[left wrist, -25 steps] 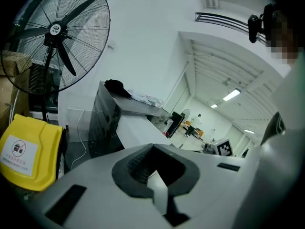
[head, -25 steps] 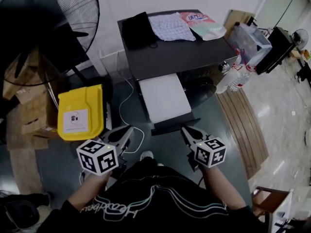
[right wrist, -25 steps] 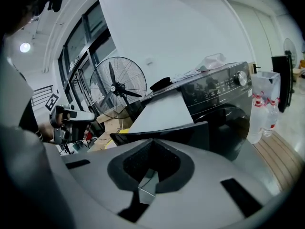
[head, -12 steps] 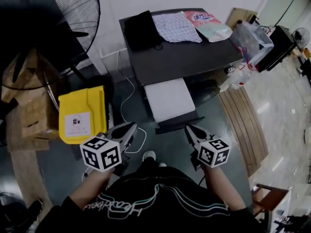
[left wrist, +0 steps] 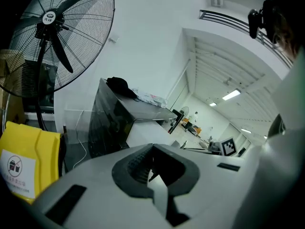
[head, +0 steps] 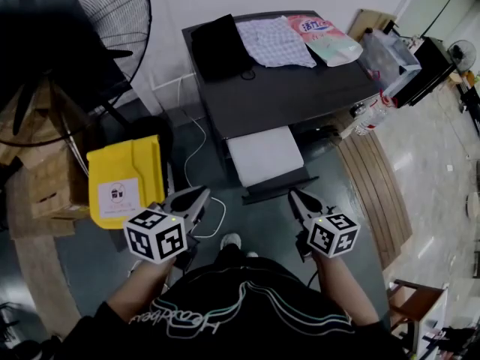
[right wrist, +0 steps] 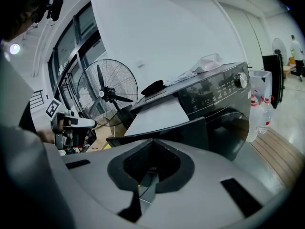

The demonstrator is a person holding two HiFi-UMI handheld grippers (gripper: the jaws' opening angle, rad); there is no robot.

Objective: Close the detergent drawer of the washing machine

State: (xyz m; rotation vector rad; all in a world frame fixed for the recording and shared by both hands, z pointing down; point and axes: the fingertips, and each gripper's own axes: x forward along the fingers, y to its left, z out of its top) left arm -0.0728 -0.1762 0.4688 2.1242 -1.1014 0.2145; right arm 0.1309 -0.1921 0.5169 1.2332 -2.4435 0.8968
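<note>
The detergent drawer [head: 264, 156] of the washing machine [head: 292, 88] juts open as the left gripper [head: 201, 195] and right gripper [head: 295, 195] (both pressed together, empty) hover near its front.

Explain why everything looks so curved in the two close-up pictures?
Left gripper view: the wide-angle lens bows the ceiling and floor fan; dark corners. Right gripper view: same bending on the washing machine. Head view: milder curving, even light.
</note>
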